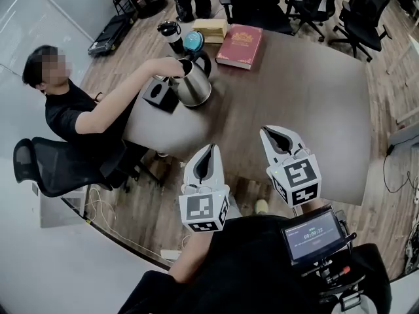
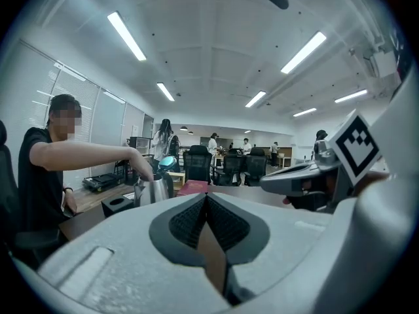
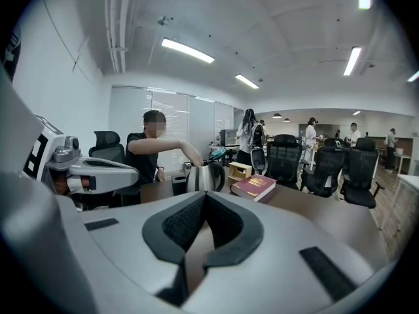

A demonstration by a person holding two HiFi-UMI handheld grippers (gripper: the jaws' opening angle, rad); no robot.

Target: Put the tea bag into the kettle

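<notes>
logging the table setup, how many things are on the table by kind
silver steel kettle, teal lid included: 1
red hardcover book: 1
black lidded tumbler: 1
boxes: 2, a black square box and a tan box
total: 5

Bright, even ceiling strip lights (image 2: 127, 36); strong fisheye warp at edges

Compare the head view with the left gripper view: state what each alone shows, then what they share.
Head view only: the left gripper's marker cube, the small screen at the wearer's chest, and the floor. Left gripper view only: the ceiling lights, people standing at the far end, and the left gripper's jaws closed on nothing. Both: the seated person's hand at the kettle, the red book, the black box and the right gripper.
</notes>
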